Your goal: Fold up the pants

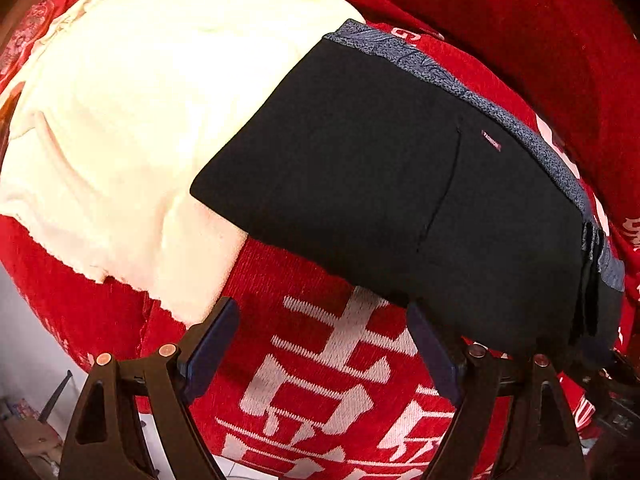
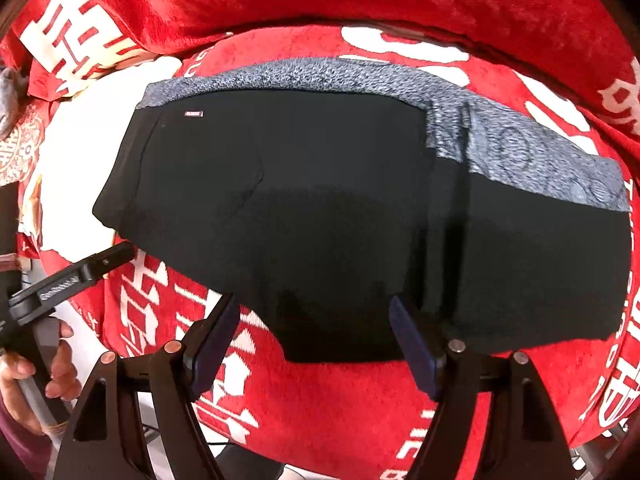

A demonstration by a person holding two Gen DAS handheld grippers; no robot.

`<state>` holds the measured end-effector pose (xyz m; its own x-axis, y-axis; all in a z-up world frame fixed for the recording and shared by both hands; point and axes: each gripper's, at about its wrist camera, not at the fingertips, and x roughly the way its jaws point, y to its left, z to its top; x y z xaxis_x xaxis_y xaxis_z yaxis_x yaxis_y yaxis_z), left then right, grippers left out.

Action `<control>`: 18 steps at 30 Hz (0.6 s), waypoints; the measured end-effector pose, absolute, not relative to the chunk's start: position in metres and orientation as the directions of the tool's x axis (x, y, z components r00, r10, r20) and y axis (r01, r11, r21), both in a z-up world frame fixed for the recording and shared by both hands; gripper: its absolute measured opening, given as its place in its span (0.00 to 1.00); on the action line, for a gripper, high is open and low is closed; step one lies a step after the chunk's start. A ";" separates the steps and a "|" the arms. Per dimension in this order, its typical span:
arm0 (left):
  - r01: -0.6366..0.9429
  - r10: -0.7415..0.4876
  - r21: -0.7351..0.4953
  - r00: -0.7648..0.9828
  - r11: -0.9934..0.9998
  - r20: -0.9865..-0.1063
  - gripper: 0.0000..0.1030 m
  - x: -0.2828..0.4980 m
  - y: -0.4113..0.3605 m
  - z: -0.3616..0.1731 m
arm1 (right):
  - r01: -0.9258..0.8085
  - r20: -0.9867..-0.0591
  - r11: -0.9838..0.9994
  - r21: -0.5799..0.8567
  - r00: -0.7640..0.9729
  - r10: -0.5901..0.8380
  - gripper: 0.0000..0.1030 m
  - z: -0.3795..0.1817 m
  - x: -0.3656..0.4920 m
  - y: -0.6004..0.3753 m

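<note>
Left wrist view: the left gripper (image 1: 322,322) hangs wide open and empty over the red blanket (image 1: 312,380), just beside the near edge of the folded black pants (image 1: 380,184), which partly overlap a cream cloth (image 1: 132,120). Right wrist view: the right gripper (image 2: 314,318) is wide open, empty, above the pants' (image 2: 320,208) near edge; a hand (image 2: 36,376) grips the other tool at far left.

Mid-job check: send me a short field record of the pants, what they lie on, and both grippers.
pants: black pants, folded into a compact block, grey patterned waistband along the far edge
surface: red cloth with white characters
beside: cream cloth, partly under the pants' left end
left gripper: jaws open, nothing between them, over red cloth at the pants' near edge
right gripper: jaws open, at the pants' near edge, not gripping
</note>
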<state>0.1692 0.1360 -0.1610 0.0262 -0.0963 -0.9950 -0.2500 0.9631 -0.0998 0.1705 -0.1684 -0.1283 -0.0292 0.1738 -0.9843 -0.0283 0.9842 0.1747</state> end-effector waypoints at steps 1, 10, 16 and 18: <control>-0.237 -0.095 -0.098 0.026 0.967 -0.995 0.84 0.172 0.136 -0.162 | -0.022 -0.984 0.984 0.175 -0.038 0.174 0.78 -0.132 0.171 -0.168; -0.353 -0.282 -0.287 0.069 0.890 -0.957 0.84 0.188 0.176 -0.179 | 0.002 -0.983 0.985 0.175 -0.061 0.174 0.78 -0.145 0.167 -0.171; -0.394 -0.481 -0.494 0.139 0.775 -0.866 0.84 0.193 0.201 -0.190 | -0.007 -0.983 0.985 0.175 -0.060 0.174 0.79 -0.147 0.167 -0.169; -0.384 -0.510 -0.529 0.159 0.757 -0.845 0.84 0.193 0.203 -0.193 | -0.002 -0.982 0.984 0.177 -0.060 0.177 0.79 -0.147 0.168 -0.170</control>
